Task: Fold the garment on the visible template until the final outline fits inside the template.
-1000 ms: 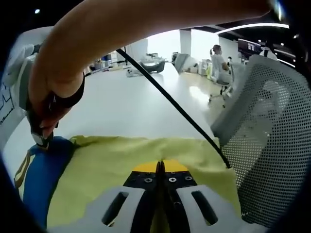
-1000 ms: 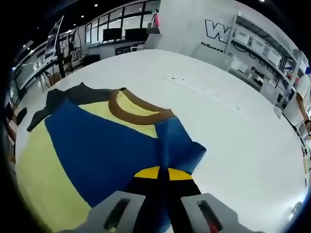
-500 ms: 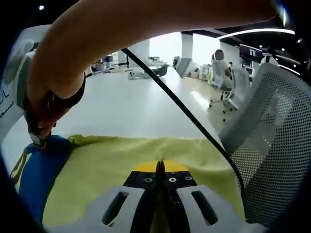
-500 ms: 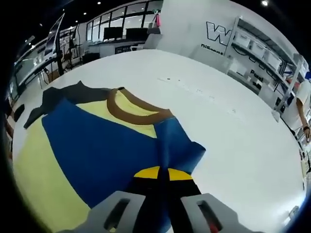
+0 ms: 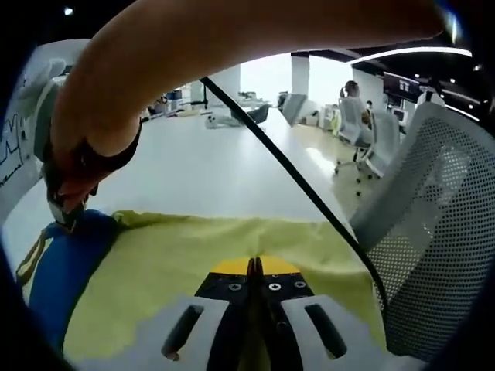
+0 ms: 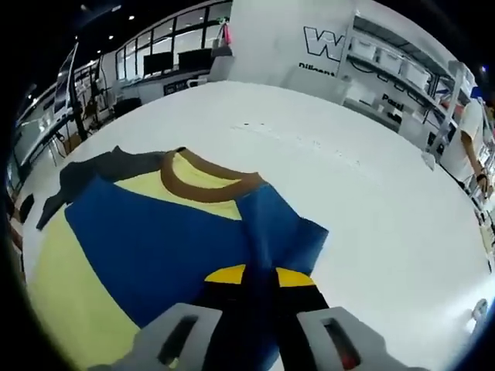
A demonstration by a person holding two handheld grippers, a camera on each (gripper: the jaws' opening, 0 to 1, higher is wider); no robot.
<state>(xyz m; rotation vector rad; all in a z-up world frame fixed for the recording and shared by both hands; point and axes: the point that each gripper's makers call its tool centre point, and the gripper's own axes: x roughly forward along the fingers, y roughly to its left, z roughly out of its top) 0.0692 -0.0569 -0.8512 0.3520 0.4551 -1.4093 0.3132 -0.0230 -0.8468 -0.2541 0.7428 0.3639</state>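
Both hand-held grippers clamped on the garment.

The left hand-held gripper [image 5: 254,267] pinches the garment's [image 6: 155,239] yellow fabric; the right hand-held gripper [image 6: 259,274] pinches a blue sleeve. The garment lies spread on the white worktop [image 6: 371,209], beside a mesh chair [image 5: 433,232].
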